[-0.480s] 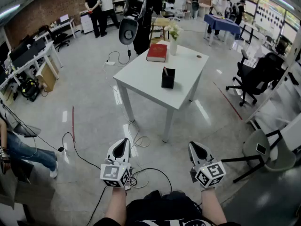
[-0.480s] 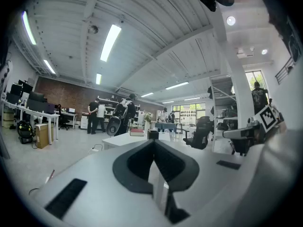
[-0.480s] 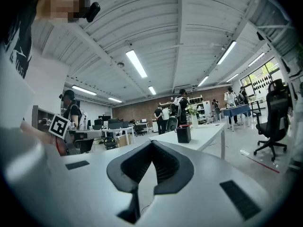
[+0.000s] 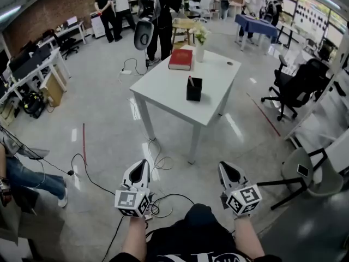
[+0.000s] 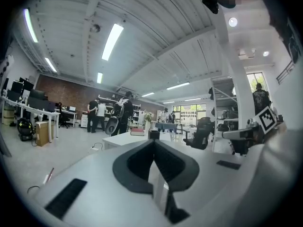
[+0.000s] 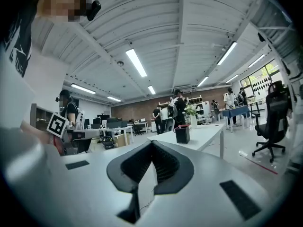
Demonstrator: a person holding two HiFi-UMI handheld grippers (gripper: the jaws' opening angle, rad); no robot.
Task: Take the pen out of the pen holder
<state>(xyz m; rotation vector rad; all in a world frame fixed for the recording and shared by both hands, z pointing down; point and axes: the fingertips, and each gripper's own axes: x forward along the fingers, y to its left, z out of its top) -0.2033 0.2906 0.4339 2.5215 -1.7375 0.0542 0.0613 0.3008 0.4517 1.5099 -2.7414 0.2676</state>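
The black pen holder [image 4: 194, 89] stands on the white table [image 4: 163, 86] well ahead of me, with a pen [image 4: 190, 81] sticking up out of its left side. Both grippers hang low over the floor, far short of the table. My left gripper [image 4: 143, 162] has its jaws together with nothing between them, and so has my right gripper [image 4: 222, 167]. The left gripper view shows the holder [image 5: 153, 134] small, just above the closed jaw tips [image 5: 154, 144]. In the right gripper view the holder [image 6: 182, 134] stands right of the jaw tips [image 6: 152, 144].
A red book [image 4: 180, 59] and a vase of flowers [image 4: 200, 40] share the table's far end. Cables [image 4: 158, 162] trail over the floor between me and the table. A black office chair [image 4: 297, 89] stands to the right, desks [image 4: 32, 64] to the left, several people at the back.
Both grippers stay where they were. My dark knee has come up at the bottom middle. The person carrying the chair at the back has shifted a little left.
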